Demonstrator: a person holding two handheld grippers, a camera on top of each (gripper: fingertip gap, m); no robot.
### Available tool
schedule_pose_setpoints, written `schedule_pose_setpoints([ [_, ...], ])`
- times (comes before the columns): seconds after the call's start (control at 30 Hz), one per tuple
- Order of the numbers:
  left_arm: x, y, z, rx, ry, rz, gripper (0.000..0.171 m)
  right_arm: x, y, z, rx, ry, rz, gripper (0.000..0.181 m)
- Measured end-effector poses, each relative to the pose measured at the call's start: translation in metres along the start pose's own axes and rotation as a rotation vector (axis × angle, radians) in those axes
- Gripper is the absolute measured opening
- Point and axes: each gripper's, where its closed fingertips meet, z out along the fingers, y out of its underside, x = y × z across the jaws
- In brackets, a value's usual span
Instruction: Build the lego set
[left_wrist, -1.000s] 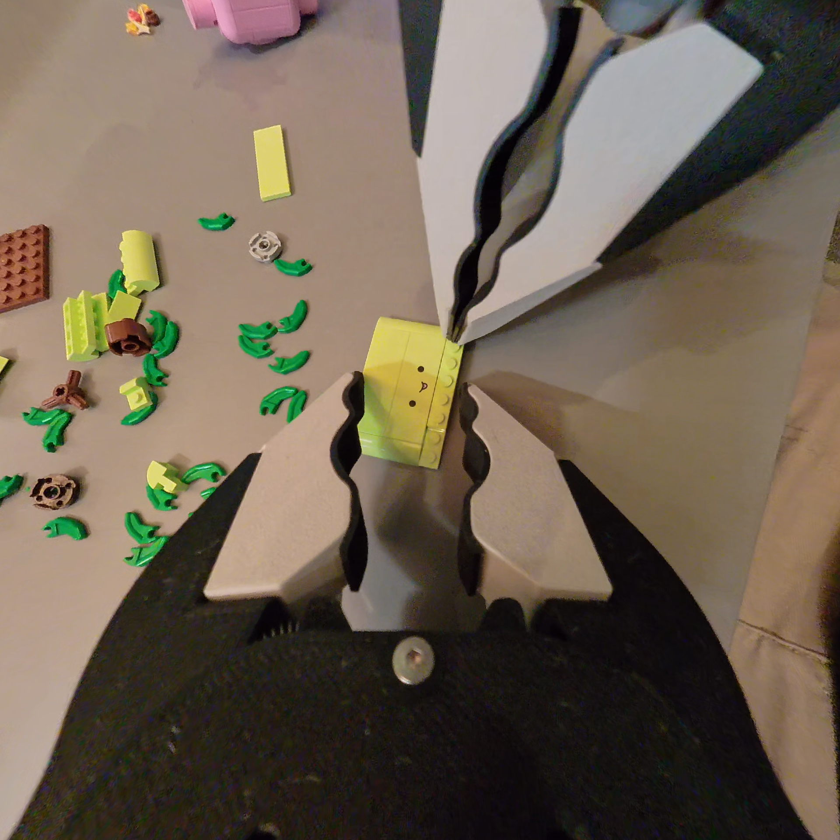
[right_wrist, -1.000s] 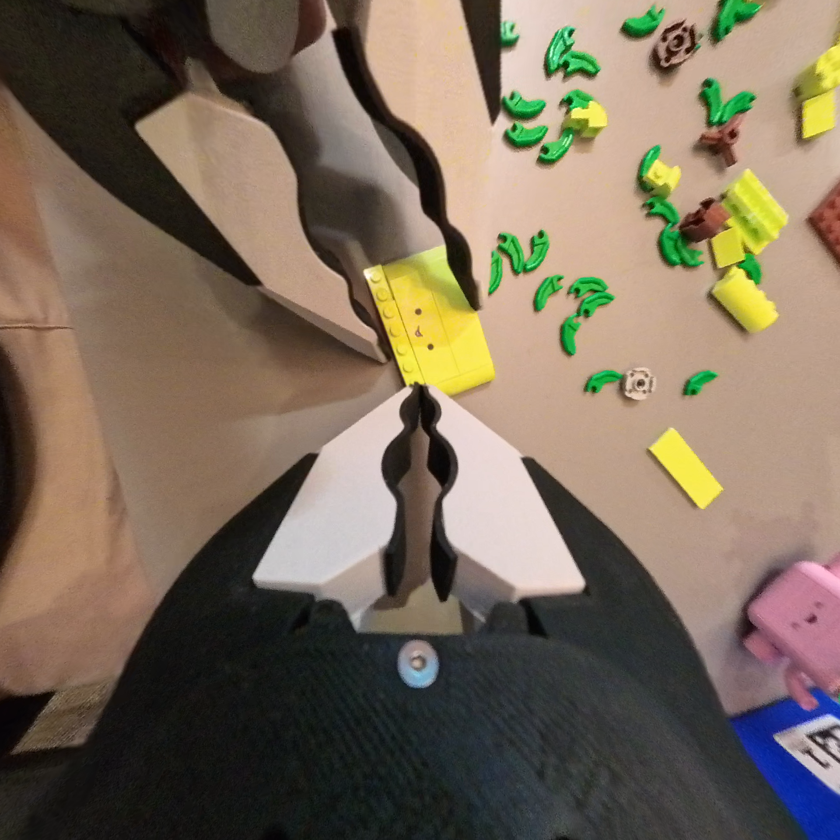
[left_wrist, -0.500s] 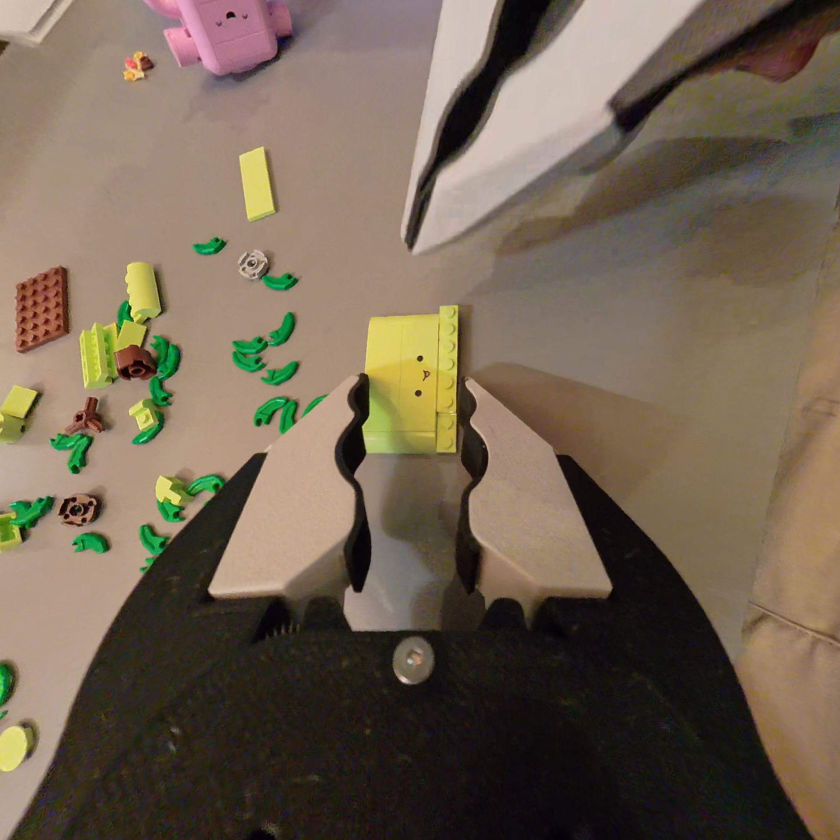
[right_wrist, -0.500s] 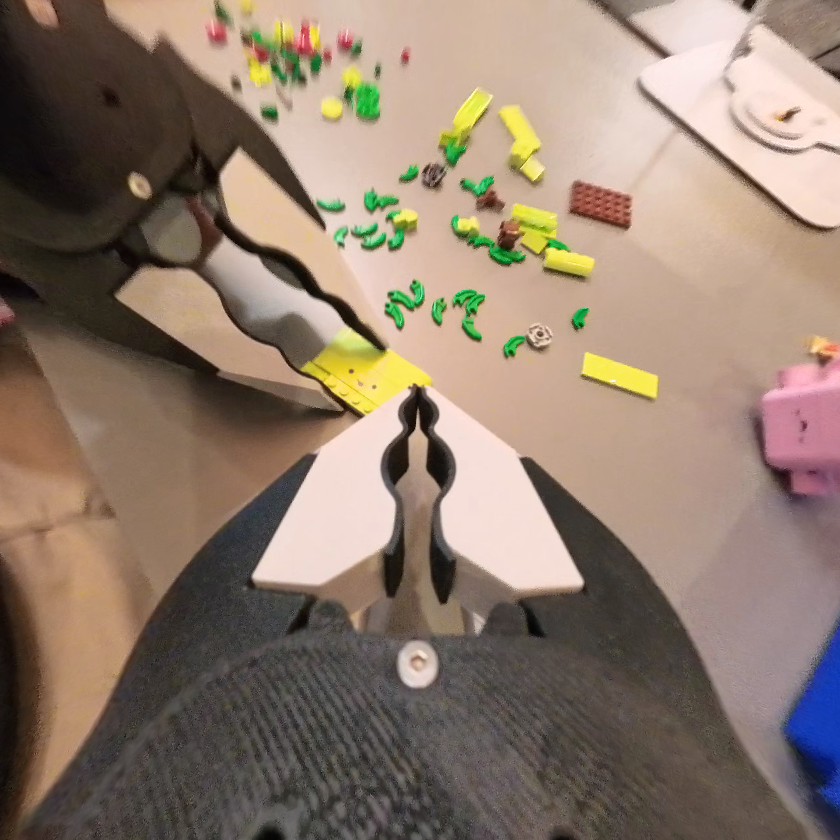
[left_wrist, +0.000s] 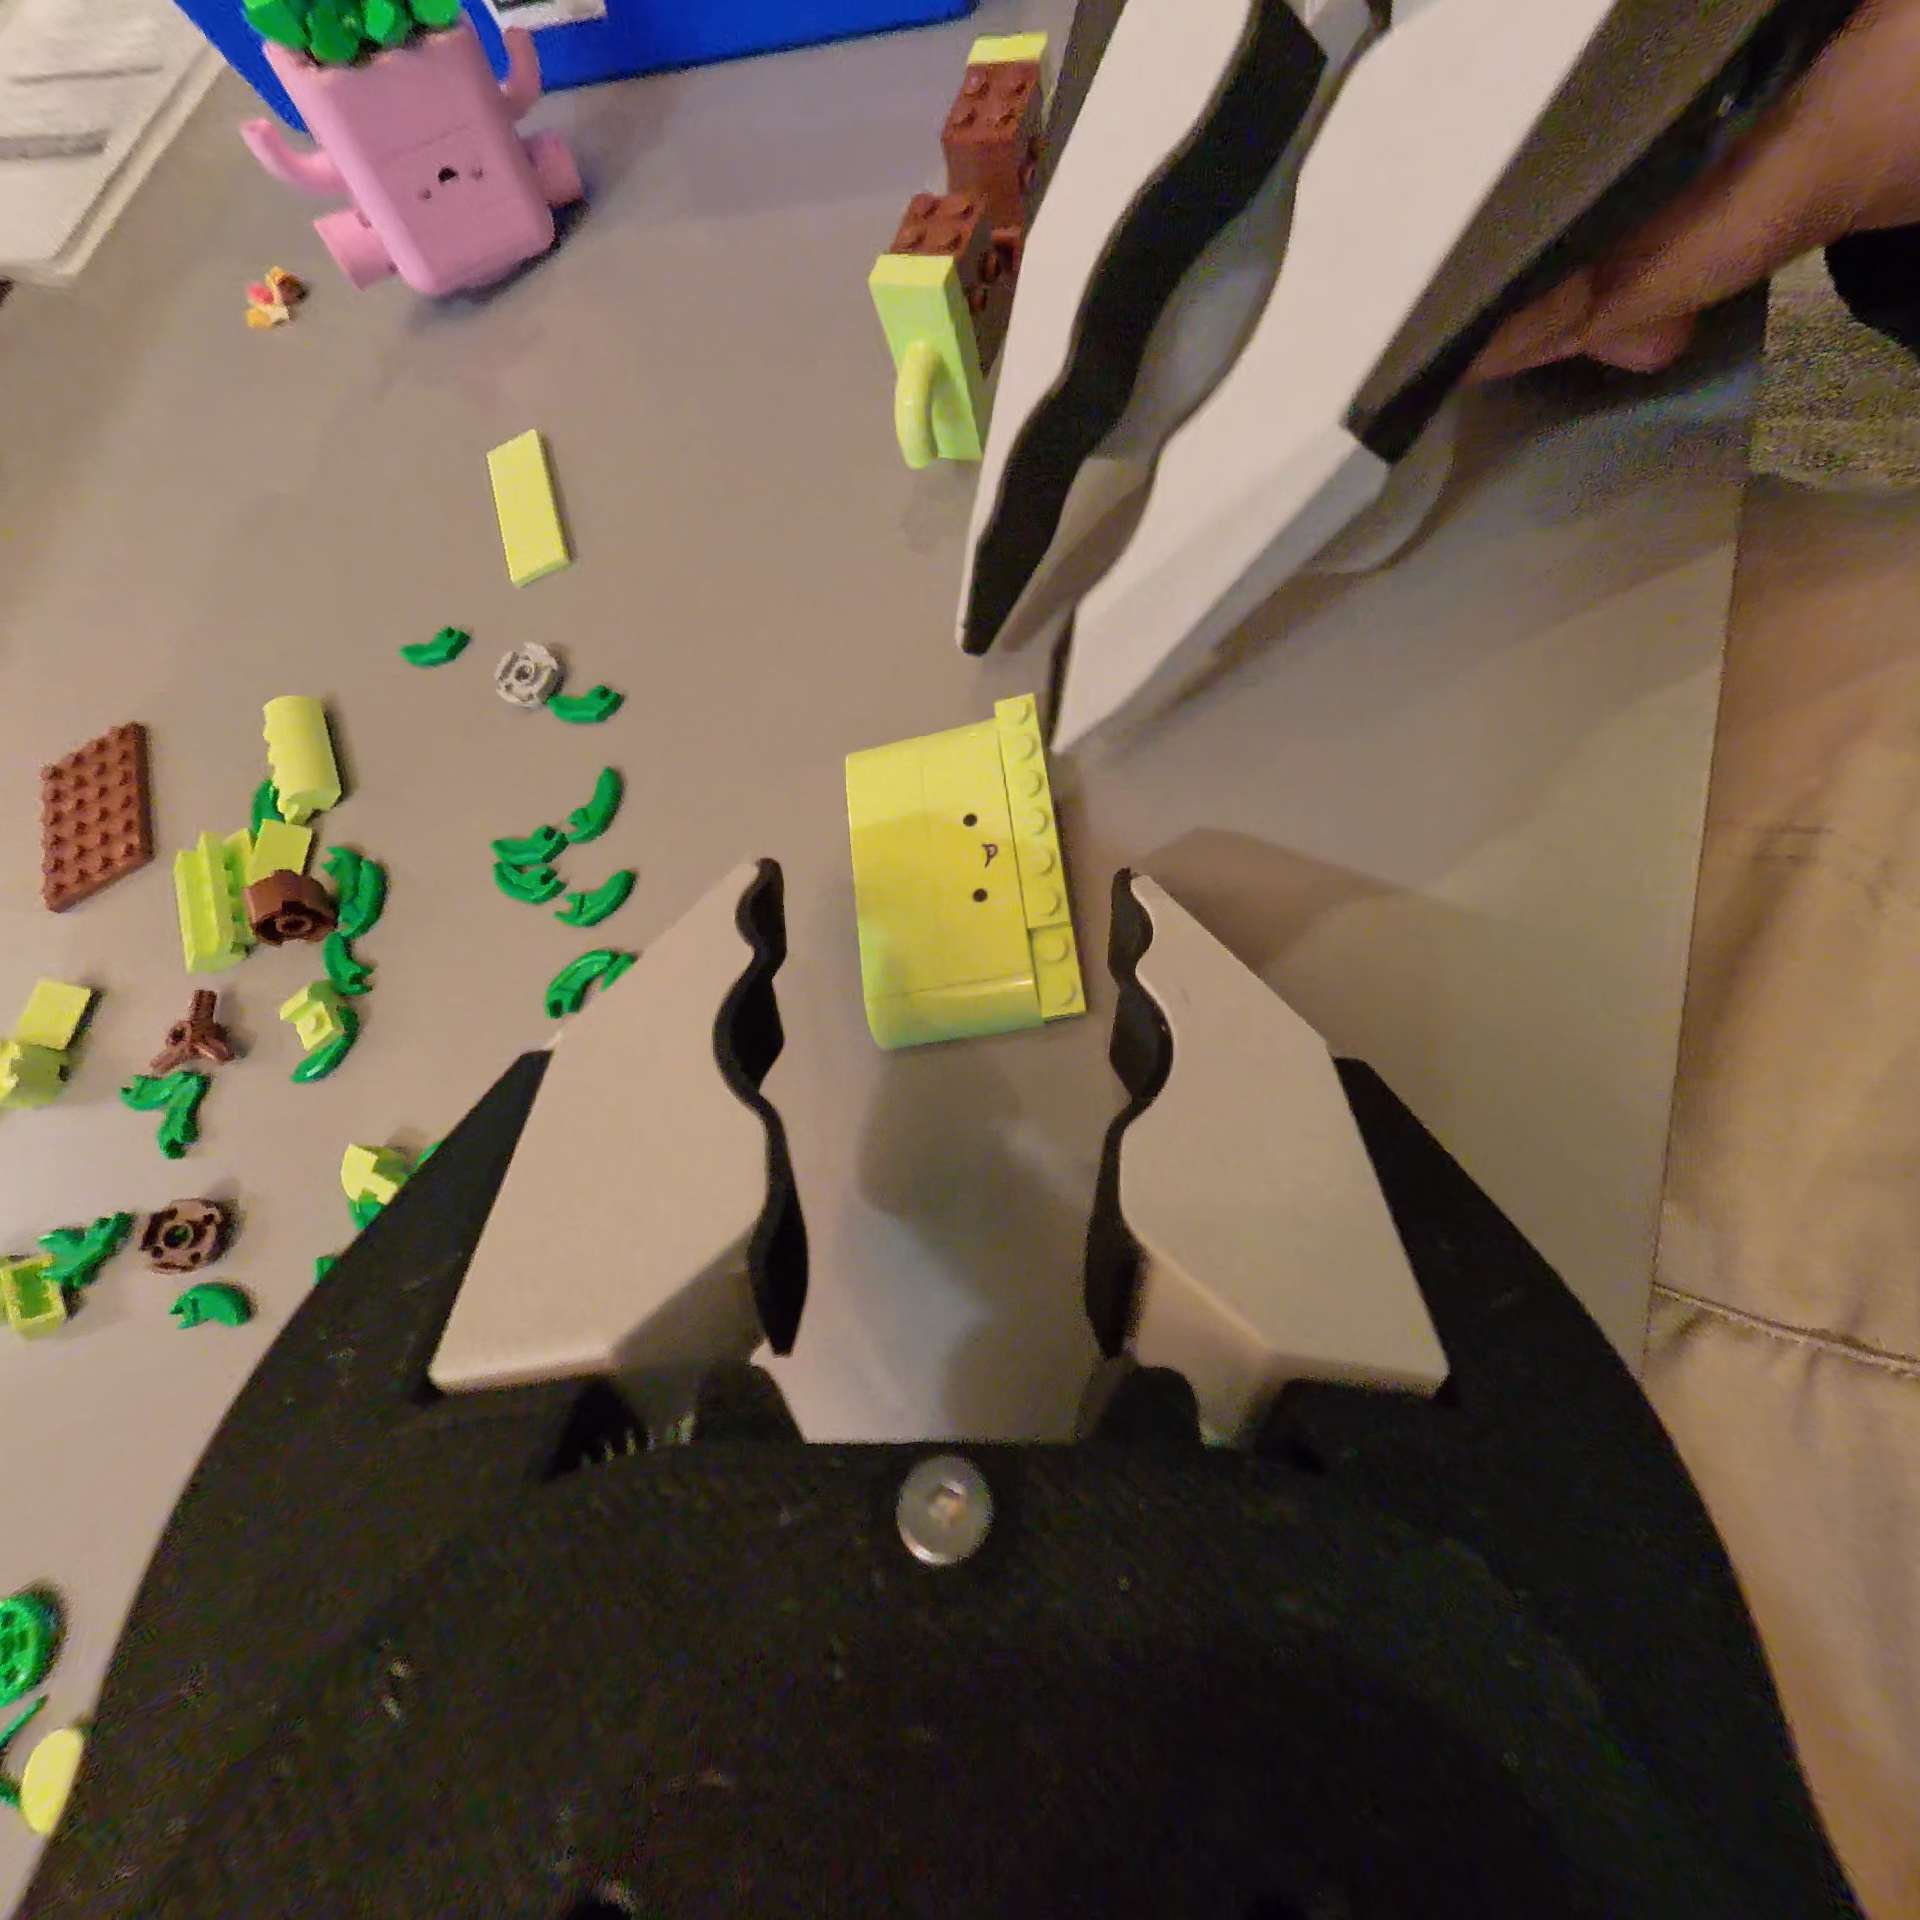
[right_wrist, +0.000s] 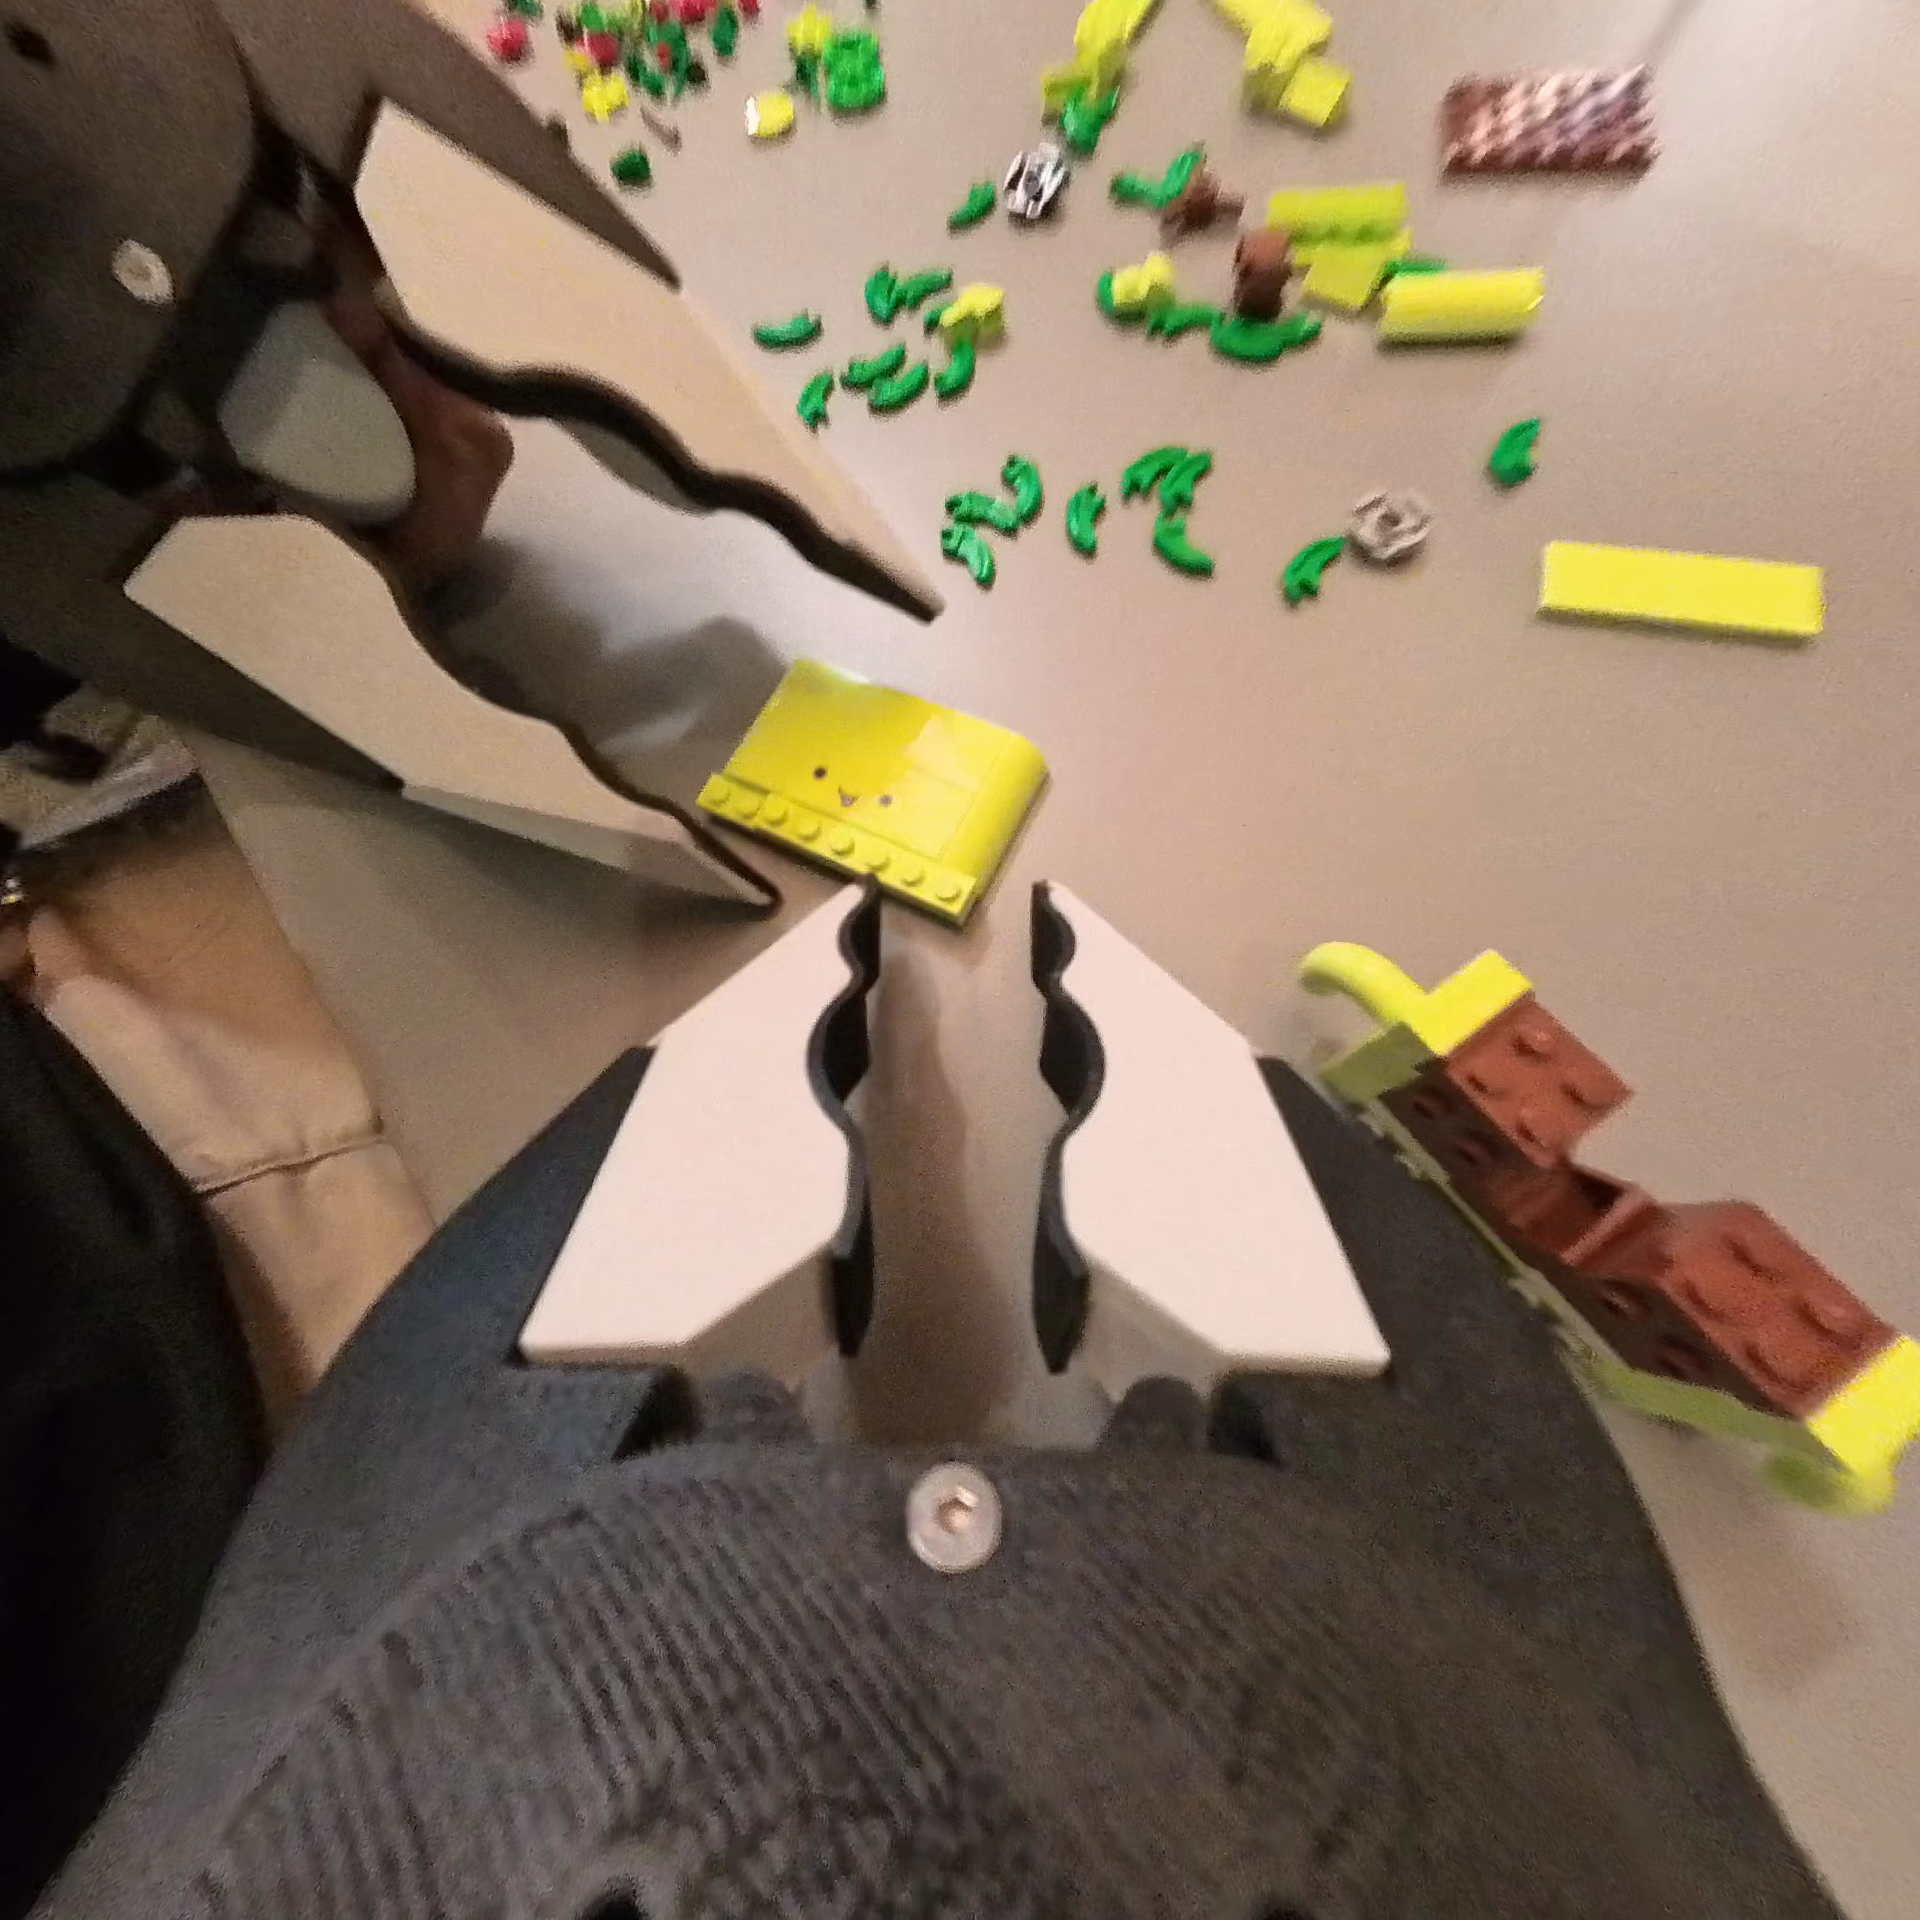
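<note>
Now | left claw (left_wrist: 945, 883) wide, empty | right claw (right_wrist: 954, 899) parted, empty | pink pot (left_wrist: 426, 177): green leaves (left_wrist: 343, 16)

Left gripper (left_wrist: 943, 883) open, empty, over grey table (left_wrist: 727, 436). Lime block (left_wrist: 961, 878) lying flat just beyond fingertips. Right gripper (left_wrist: 1023, 665) open beyond block.

We see a smooth grey tabletop (left_wrist: 727, 436) under dim warm light; a blue box (left_wrist: 727, 42) stands at its far edge beside a white mat (left_wrist: 94, 156).
</note>
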Motion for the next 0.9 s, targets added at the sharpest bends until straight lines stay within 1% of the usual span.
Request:
schedule_pose_setpoints([
  [0.1,-0.001,0.002,0.001,-0.013,0.024,-0.032,0.061,-0.006,0.005,0.004,-0.041,-0.010,-0.044,0.024],
  [0.2,0.001,0.002,0.001,-0.014,0.051,-0.041,0.048,-0.012,0.004,0.003,-0.031,-0.013,-0.097,0.022],
  [0.3,0.002,0.002,0.001,-0.014,0.048,-0.033,0.047,-0.016,0.005,0.002,-0.029,-0.037,-0.104,0.013],
  [0.4,0.002,0.002,0.001,-0.014,0.045,-0.029,0.047,-0.015,0.008,0.004,-0.050,-0.052,-0.072,0.017],
  [0.63,0.001,0.002,0.001,-0.019,0.045,-0.029,0.047,-0.015,0.008,0.004,-0.055,-0.062,-0.070,0.019],
  [0.8,0.004,0.003,0.001,-0.025,0.067,-0.030,0.041,-0.017,0.008,0.004,-0.057,-0.076,-0.066,0.017],
  [0.9,0.005,0.003,0.001,-0.024,0.071,-0.027,0.041,-0.019,0.007,0.003,-0.040,-0.087,-0.075,0.017],
])
